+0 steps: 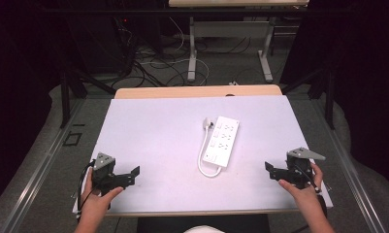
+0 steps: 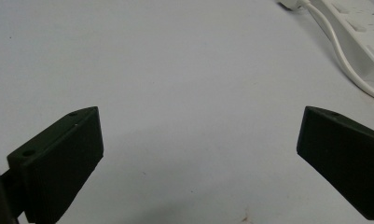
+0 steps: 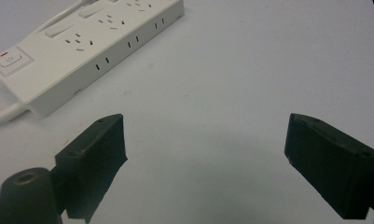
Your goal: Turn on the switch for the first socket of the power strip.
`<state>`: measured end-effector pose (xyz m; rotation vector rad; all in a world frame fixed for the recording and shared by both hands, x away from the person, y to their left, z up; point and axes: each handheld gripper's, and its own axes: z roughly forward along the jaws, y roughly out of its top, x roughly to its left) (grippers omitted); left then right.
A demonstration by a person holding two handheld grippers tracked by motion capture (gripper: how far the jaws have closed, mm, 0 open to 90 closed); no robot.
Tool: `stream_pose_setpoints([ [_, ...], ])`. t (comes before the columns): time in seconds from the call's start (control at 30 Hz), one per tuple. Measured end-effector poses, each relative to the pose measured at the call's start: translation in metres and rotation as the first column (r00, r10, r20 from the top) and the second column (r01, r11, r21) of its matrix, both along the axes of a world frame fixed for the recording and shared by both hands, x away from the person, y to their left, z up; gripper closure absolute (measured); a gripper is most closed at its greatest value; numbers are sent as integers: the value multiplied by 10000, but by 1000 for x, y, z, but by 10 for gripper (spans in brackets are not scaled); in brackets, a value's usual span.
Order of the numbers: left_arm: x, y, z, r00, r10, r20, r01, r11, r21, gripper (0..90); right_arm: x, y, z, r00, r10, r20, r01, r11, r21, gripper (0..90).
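A white power strip (image 1: 222, 140) lies near the middle of the pale table (image 1: 158, 136), its white cable (image 1: 202, 160) looping from the near end round to a plug (image 1: 207, 123) beside it. My left gripper (image 1: 135, 171) rests at the front left corner, held in a hand, jaws wide apart with bare table between them (image 2: 198, 135). My right gripper (image 1: 268, 167) sits at the front right, also open and empty (image 3: 205, 135). The power strip (image 3: 86, 46) shows at the upper left of the right gripper view, its switch (image 3: 10, 59) toward me. The strip's end (image 2: 357, 28) and cable (image 2: 348, 65) cross the top right of the left gripper view.
The table's front edge (image 1: 197, 212) runs close to both hands. Beyond the far edge stand another table's metal legs (image 1: 193, 53) and tangled floor cables (image 1: 148, 63). Dark frame posts (image 1: 64, 97) flank the table on both sides.
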<state>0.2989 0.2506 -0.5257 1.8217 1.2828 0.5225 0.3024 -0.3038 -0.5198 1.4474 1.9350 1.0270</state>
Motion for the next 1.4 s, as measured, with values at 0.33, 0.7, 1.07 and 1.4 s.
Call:
stream_pose_setpoints([
  [0.33,-4,-5,2,9996,-187,214,189,9998,-60,7,0,8,5,9995,305,121,-304,9995,-54,120],
  [0.7,-4,-7,1,9994,-319,122,319,9995,6,25,6,18,13,9949,953,-343,-966,9945,-402,119],
  [1.07,-4,-7,-1,9997,-252,54,253,9997,-34,34,17,28,20,9832,1620,-836,-1693,9815,-892,124],
  [1.4,-5,-7,-1,9996,-271,57,271,9996,-3,40,23,38,30,9717,2106,-1068,-2209,9705,-963,134],
])
